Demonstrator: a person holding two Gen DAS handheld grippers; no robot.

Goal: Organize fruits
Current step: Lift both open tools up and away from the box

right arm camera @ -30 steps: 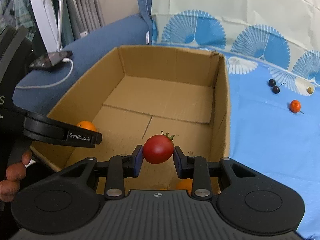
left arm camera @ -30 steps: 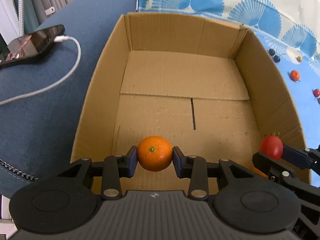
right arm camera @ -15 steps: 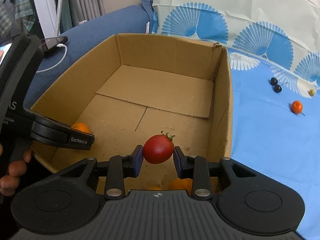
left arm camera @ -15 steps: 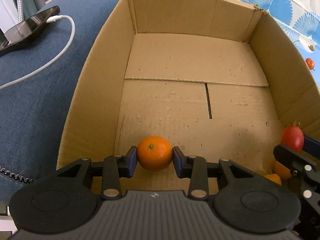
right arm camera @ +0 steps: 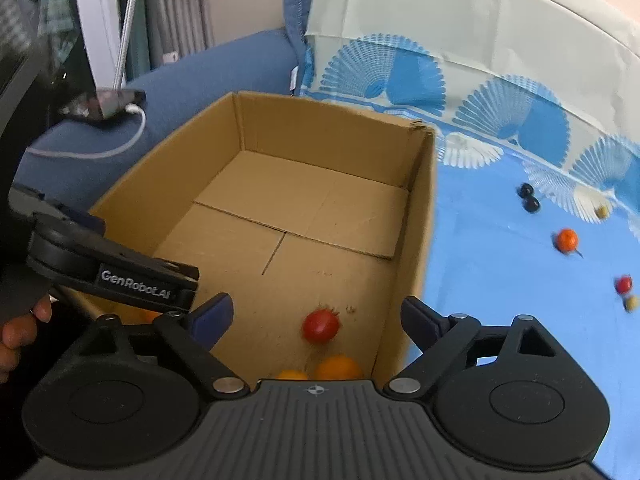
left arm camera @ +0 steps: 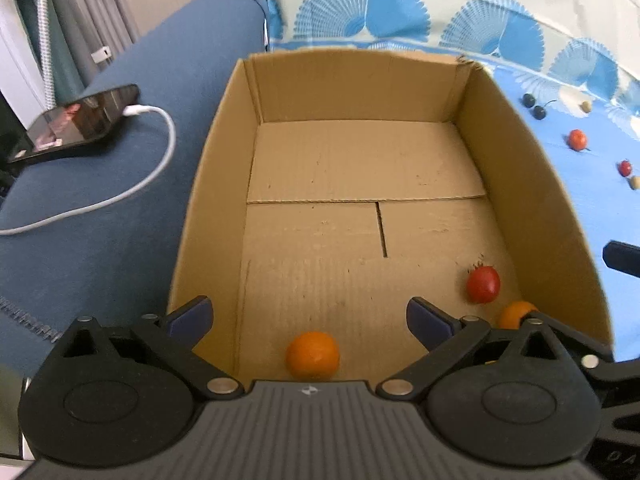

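Both fruits have been let go since the earlier frames: the round orange mandarin now lies on the floor of the open brown cardboard box, below the left gripper, whose jaws are opening with nothing pressed between them. The red oval tomato rests near the box's right wall, under the right gripper, whose jaws are likewise opening and unclamped. Small fruits are scattered on the blue patterned cloth.

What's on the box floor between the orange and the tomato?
Nothing: in the left wrist view, bare cardboard floor runs from the orange to the tomato.
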